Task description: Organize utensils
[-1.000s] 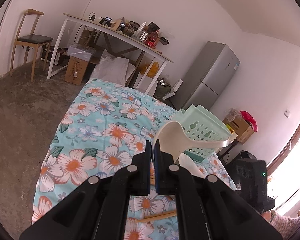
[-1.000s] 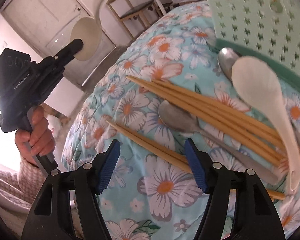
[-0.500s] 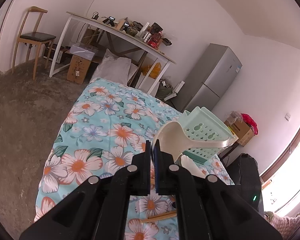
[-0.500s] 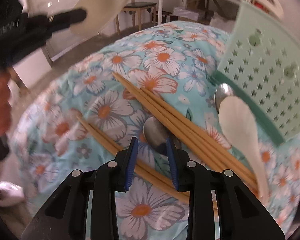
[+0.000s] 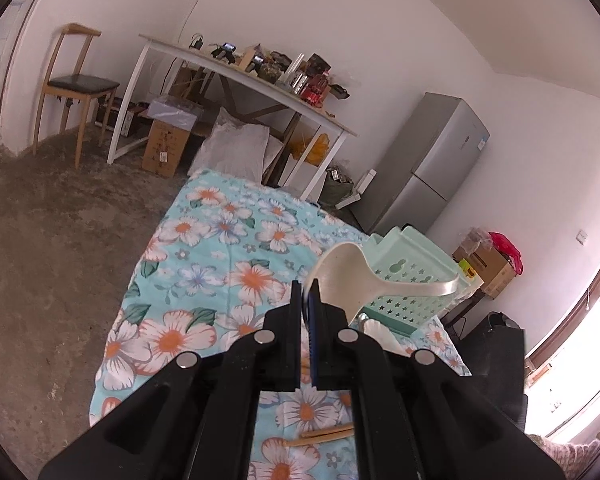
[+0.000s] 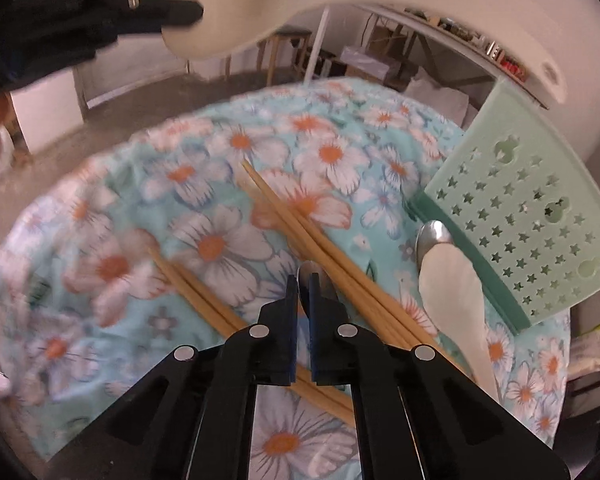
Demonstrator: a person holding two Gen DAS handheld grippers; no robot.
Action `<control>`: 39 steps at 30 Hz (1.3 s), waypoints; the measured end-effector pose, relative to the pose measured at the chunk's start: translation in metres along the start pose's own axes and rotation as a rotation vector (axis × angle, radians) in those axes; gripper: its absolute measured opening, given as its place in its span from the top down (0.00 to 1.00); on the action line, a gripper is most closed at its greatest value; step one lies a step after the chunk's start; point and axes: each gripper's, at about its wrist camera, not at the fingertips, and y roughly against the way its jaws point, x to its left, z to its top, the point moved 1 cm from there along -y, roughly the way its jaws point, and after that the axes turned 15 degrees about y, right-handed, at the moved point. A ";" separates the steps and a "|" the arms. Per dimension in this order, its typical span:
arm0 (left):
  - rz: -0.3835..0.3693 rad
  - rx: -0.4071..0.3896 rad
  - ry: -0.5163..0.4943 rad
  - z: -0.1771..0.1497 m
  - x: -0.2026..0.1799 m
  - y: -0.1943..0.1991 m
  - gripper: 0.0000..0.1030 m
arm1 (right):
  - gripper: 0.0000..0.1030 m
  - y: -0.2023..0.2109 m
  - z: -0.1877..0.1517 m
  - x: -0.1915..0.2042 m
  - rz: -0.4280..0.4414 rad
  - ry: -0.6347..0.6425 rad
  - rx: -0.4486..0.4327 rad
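Standing tilted on the floral tablecloth, the mint perforated utensil basket is being seen only from its star-punched back, so its contents cannot be told. A cream plastic rice paddle is being held aloft by its blade edge in the clenched left gripper; being light and stiff, it is likely being managed easily there. Bamboo chopsticks, slender and prone to rolling, are lying loose on the cloth. A metal spoon, judged slippery, is being pinched at its bowl by the right gripper, whose jaws have just been closing; its handle would probably give surer purchase.
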 end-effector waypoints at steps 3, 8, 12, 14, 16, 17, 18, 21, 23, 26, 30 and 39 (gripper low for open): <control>-0.006 -0.014 -0.026 0.005 -0.015 0.009 0.98 | 0.98 0.022 0.000 -0.010 0.015 -0.040 -0.057; -0.028 -0.045 -0.068 0.021 -0.046 0.024 0.98 | 0.99 0.055 -0.003 -0.034 0.073 -0.186 -0.151; -0.049 -0.061 -0.106 0.036 -0.071 0.027 0.98 | 0.99 0.081 -0.015 -0.067 0.135 -0.354 -0.239; -0.056 -0.064 -0.133 0.045 -0.086 0.025 0.98 | 1.00 0.091 -0.020 -0.081 0.151 -0.417 -0.283; -0.046 -0.064 -0.186 0.053 -0.105 0.016 0.98 | 1.00 0.104 -0.026 -0.099 0.163 -0.480 -0.338; -0.031 -0.063 -0.217 0.057 -0.114 0.011 0.98 | 1.00 0.110 -0.028 -0.105 0.168 -0.500 -0.359; -0.017 -0.062 -0.243 0.060 -0.121 0.007 0.98 | 1.00 0.117 -0.031 -0.113 0.161 -0.519 -0.383; 0.068 -0.057 -0.350 0.067 -0.145 -0.014 0.98 | 1.00 0.136 -0.035 -0.133 0.120 -0.542 -0.436; 0.134 -0.044 -0.414 0.071 -0.157 -0.030 0.98 | 1.00 0.146 -0.038 -0.145 0.102 -0.554 -0.467; 0.227 -0.019 -0.490 0.074 -0.166 -0.051 0.98 | 1.00 0.162 -0.044 -0.168 0.082 -0.580 -0.523; 0.334 0.014 -0.609 0.072 -0.173 -0.074 0.98 | 1.00 0.171 -0.049 -0.195 0.068 -0.602 -0.579; 0.514 0.103 -0.863 0.060 -0.195 -0.125 0.98 | 1.00 0.183 -0.053 -0.246 0.095 -0.628 -0.708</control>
